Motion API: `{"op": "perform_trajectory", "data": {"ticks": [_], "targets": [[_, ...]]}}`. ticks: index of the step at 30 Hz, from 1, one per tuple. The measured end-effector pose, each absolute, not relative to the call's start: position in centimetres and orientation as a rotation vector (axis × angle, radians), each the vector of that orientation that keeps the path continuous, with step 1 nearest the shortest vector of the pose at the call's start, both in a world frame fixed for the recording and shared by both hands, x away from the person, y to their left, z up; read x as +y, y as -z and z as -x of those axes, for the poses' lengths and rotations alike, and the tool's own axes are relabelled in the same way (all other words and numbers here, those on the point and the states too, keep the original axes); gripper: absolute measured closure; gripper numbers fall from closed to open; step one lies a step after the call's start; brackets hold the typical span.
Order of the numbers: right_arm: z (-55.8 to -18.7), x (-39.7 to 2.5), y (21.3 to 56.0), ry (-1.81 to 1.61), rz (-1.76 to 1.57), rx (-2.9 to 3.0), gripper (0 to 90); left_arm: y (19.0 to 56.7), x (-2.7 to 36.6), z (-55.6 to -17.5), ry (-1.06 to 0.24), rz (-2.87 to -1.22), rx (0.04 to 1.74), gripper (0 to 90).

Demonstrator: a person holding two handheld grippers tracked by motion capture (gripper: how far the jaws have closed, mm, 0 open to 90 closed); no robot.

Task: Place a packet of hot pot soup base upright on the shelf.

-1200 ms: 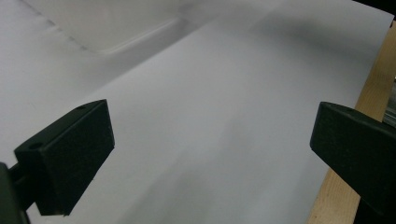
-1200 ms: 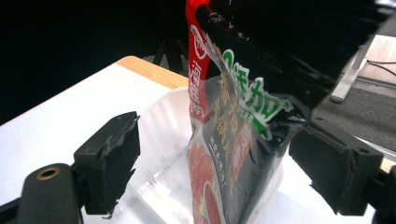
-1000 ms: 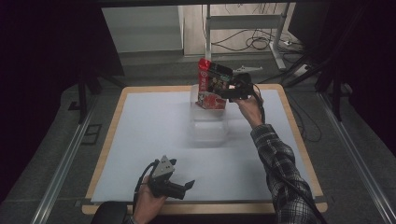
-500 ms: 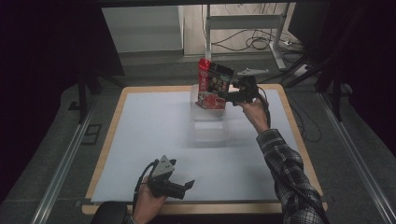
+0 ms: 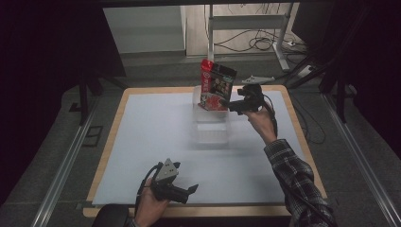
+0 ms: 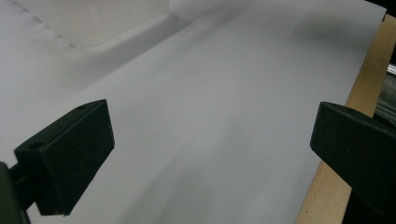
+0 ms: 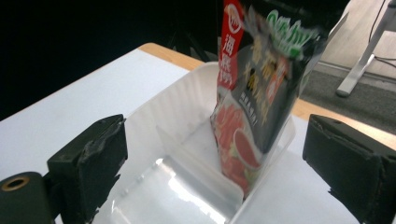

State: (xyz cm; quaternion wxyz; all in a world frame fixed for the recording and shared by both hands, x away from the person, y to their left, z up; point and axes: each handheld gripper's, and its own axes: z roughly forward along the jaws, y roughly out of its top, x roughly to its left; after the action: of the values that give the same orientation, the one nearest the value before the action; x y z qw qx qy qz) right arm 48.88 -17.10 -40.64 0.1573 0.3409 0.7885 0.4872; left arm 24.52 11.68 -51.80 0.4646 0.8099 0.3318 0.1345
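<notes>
A red and black food packet [image 5: 215, 85] stands tilted in the far compartment of a clear plastic tray [image 5: 210, 130] at the back middle of the white table. My right gripper [image 5: 228, 105] is open just to the packet's right, clear of it. In the right gripper view the packet [image 7: 261, 93] and the tray [image 7: 177, 140] lie ahead between the wide-apart jaws of my right gripper [image 7: 217, 135]. My left gripper [image 5: 189, 193] rests open near the front edge. In the left gripper view, my left gripper [image 6: 210, 135] has nothing between its jaws.
The white mat [image 5: 156, 142] has a wooden rim [image 6: 336, 186]. Metal rails [image 5: 61, 170] run along both sides of the table. Behind the table stand a desk leg [image 5: 279, 42] and floor cables [image 5: 260, 45].
My right gripper has drawn back a little from the packet toward the near side. The packet stays standing in the tray. The left gripper has not moved.
</notes>
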Motion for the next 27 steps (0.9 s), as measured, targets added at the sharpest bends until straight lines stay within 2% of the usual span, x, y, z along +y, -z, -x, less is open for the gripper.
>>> {"op": "perform_trajectory", "data": {"ticks": [27], "targets": [[-44.1, -17.9, 43.0, -1.303, -0.935, 2.353, 3.3, 51.9, 11.4, -24.5, -0.335, -2.02, 0.814, 0.0]]}}
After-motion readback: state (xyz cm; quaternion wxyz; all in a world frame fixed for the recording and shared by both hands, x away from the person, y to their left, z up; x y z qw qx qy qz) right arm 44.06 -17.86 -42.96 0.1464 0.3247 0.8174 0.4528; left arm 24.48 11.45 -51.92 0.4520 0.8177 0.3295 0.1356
